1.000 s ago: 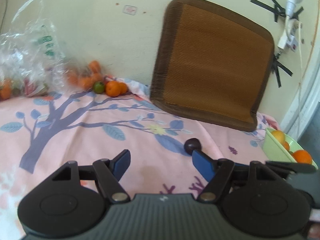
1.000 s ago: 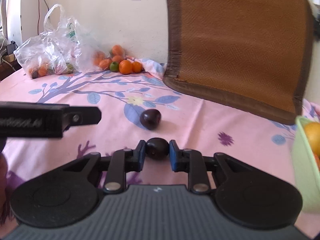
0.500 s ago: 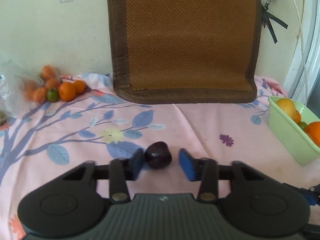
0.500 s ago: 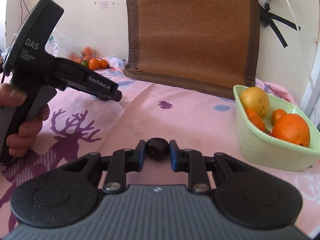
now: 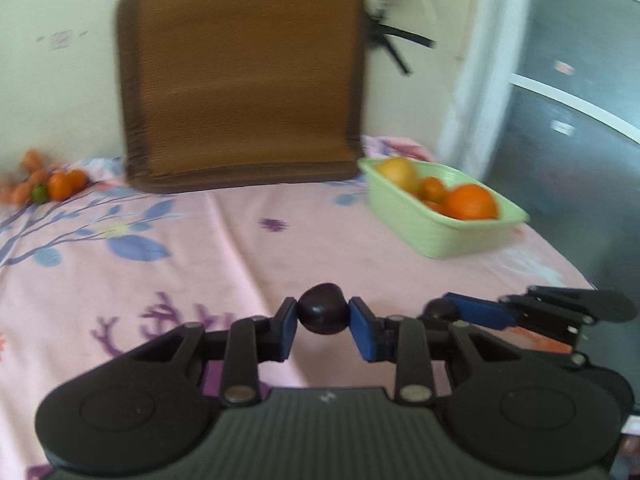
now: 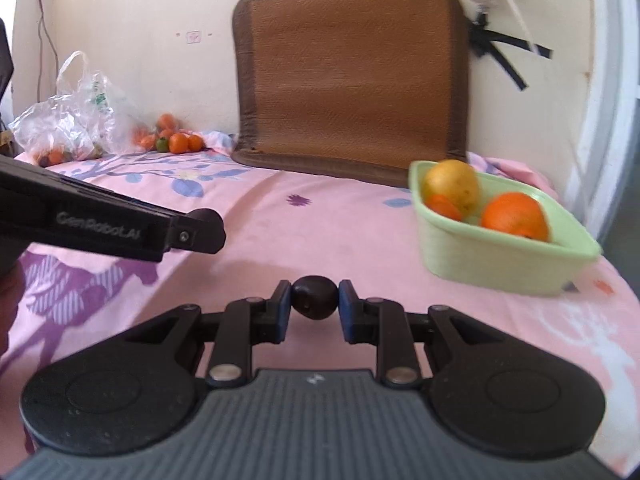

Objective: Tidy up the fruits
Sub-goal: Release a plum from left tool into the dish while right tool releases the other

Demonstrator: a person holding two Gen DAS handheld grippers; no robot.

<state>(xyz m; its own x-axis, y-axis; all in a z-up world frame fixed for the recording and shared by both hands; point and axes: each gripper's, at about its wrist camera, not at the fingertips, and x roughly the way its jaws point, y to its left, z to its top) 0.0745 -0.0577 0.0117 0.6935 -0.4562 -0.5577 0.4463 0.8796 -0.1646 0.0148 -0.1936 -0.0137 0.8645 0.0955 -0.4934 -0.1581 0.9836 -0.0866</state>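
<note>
Dark purple plum (image 5: 322,314) clamped between the blue pads of the left claw (image 5: 323,323), lifted off the pink printed cloth (image 5: 248,248). Right claw (image 6: 313,307) same story: narrow, pinching a second dark plum (image 6: 314,297). Green basket (image 6: 496,264) sits ahead and to the right of both claws, well apart, already loaded with an orange (image 6: 514,214), a yellowish round fruit (image 6: 451,186) and some smaller orange pieces. So partly done: some fruit binned, two plums in hand not yet dropped. Left to do, by my read: carry both to the basket, then clear the pile of small oranges with one green fruit (image 6: 176,142) far ahead-left by the wall, plus whatever is in the clear plastic bag (image 6: 68,128) beside it. Text: "GenRobot.AI" on the left claw's body as seen from the right wrist. Bag has green print, unreadable.
</note>
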